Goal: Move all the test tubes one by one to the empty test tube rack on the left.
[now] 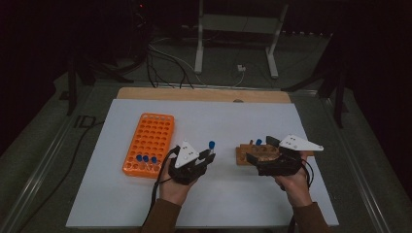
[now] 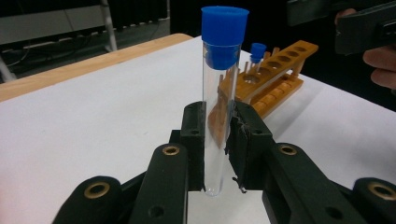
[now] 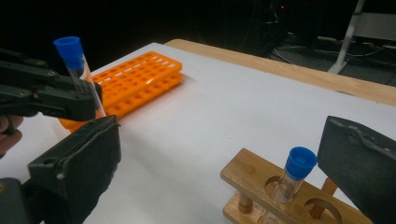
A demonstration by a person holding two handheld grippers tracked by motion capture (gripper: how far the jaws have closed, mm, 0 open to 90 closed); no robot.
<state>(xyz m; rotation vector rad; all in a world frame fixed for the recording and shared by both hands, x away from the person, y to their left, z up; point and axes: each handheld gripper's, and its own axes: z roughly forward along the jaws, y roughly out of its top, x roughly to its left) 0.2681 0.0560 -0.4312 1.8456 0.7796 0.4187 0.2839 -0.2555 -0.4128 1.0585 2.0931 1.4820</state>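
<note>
Left claw (image 2: 218, 140) clamped tight, level above the table; right claw (image 3: 219, 154) wide apart.

A clear test tube (image 2: 215, 116) with a blue cap stands upright, clamped in the left gripper (image 2: 217, 140), raised above the white desk (image 2: 93, 121).

No legible text, label, brand, number or sign appears in any view. In the high view, faint pale marks lie on the dark floor at the left of the frame, beside the table's (image 1: 204, 204) left edge, too dim and small to read. The orange rack (image 1: 148, 144), the wooden rack (image 3: 261, 186) and the blue-capped tubes carry no readable markings.
</note>
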